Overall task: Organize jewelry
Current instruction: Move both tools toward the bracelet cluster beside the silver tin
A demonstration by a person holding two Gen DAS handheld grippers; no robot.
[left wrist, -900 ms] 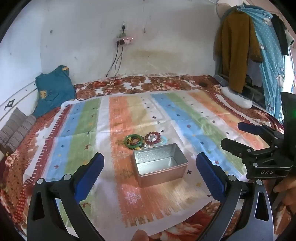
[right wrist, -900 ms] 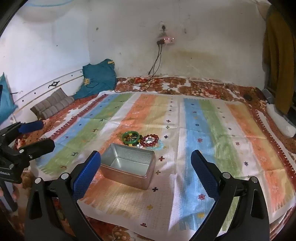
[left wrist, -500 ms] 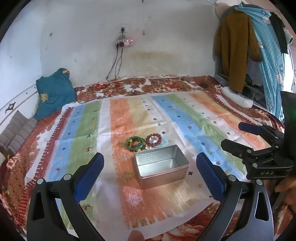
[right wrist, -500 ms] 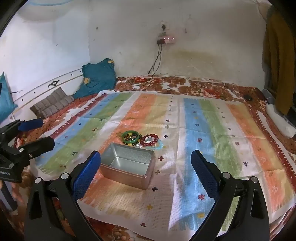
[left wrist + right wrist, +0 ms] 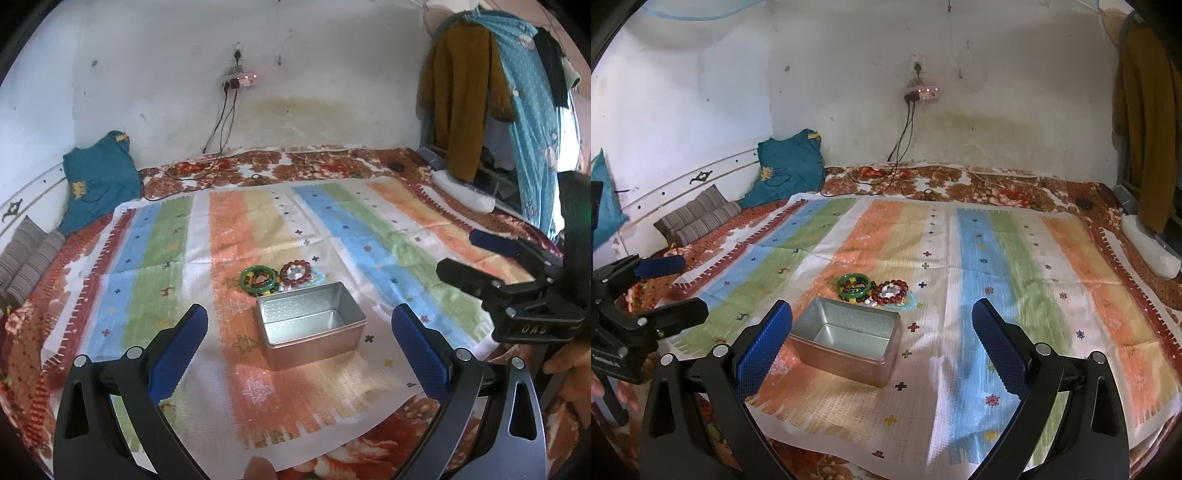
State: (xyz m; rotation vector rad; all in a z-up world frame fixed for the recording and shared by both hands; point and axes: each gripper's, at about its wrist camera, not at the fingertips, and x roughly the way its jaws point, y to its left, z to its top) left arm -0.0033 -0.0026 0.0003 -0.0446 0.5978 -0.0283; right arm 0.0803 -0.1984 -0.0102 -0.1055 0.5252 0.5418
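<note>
Left tool (image 5: pixel 299 336) and right tool (image 5: pixel 882 332) spread wide, empty, metal tin (image 5: pixel 310 328) lying open-side up, long axis crosswise, bracelets (image 5: pixel 275 278) just behind.

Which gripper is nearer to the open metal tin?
Hard to call; the left looks marginally nearer. The left gripper frames the metal tin between its open fingers. The right gripper hovers beside it, the tin toward its left finger.

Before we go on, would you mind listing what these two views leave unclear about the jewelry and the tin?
- Small pieces beside the metal tin: too small in both views to tell what they are.
- Light blue ring: partly covered by the red bead bracelet; right wrist view.
- Items inside the green bangle: too small to count; left wrist view.
- Tin's near inner wall: hidden by its own rim.
</note>
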